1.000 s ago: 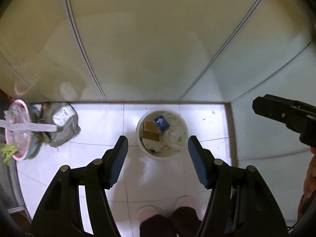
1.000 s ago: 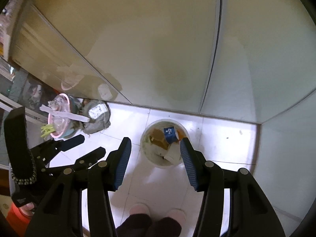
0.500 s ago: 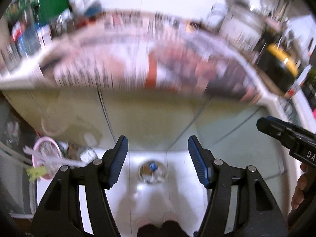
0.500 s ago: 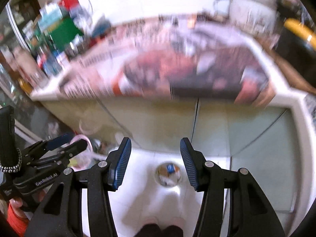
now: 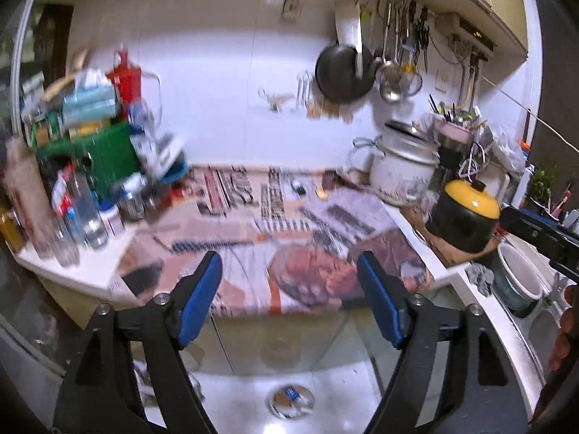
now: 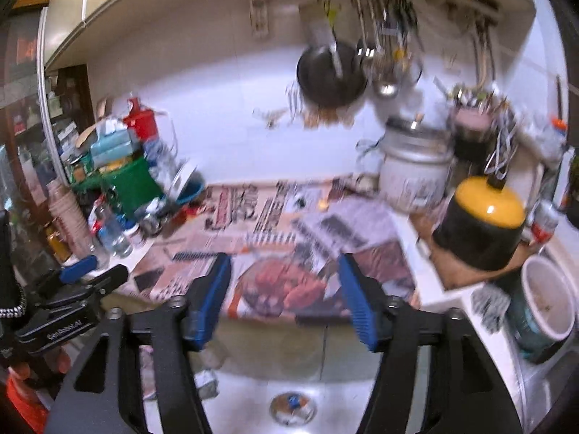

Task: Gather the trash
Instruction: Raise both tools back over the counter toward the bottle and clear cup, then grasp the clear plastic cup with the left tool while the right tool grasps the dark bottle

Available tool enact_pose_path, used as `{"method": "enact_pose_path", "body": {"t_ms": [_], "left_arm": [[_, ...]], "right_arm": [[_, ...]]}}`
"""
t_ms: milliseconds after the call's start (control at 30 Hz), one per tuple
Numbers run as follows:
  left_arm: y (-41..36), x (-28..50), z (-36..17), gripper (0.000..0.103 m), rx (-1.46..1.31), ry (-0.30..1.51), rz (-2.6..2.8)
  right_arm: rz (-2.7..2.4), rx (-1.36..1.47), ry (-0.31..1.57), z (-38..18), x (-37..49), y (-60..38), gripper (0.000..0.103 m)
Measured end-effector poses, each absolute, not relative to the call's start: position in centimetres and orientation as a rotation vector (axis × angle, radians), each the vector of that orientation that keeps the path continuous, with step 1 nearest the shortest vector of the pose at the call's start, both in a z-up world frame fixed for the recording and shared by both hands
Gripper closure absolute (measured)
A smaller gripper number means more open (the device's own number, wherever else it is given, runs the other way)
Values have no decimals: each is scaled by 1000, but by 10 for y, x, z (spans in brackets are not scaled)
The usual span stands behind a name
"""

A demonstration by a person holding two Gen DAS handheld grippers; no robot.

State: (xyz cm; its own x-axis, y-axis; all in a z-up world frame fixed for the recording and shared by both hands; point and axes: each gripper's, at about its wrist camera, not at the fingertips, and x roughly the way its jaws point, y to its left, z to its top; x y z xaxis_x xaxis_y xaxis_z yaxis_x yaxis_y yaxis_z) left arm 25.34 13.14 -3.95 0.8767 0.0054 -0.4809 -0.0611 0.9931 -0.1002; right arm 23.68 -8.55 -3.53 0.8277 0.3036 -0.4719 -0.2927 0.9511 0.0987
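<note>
Both the left gripper [image 5: 289, 289] and the right gripper [image 6: 284, 289] are wide apart and hold nothing. The trash bucket [image 5: 289, 399] sits far below on the floor. Small bits on the newspaper-covered counter [image 5: 253, 224] look blurry, so a grab might miss or bump the bottles [image 5: 83, 213].

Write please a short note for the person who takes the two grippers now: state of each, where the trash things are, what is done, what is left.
Left gripper: open, holds nothing.
Right gripper: open, holds nothing.
Both point at the counter spread with newspaper.
The trash bucket stands on the floor below, with scraps already inside.
Done: some trash is in the bucket.
Left: small bits lie at the back of the newspaper; probably pick these next. The picture is blurred, so check them first.
</note>
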Motion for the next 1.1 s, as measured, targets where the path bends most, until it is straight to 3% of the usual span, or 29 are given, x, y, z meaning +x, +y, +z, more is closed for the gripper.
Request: {"method": "enact_pose_path", "body": {"t_ms": [33,133,700,1100], "left_arm": [[132,255,-35,12,-110,491,38],[129,269,-25,2,-101,456,58],[83,468,-6,2,-72,421,206],[112,586,-35,2,-126,517,261]], "right_arm": [[301,11,486,-33,238,-85,33],[267,-14,464,-31,248,-86,21],[354,-63,445,-15,429,-142,20],[402,-32,620,-72,555,-130,20]]}}
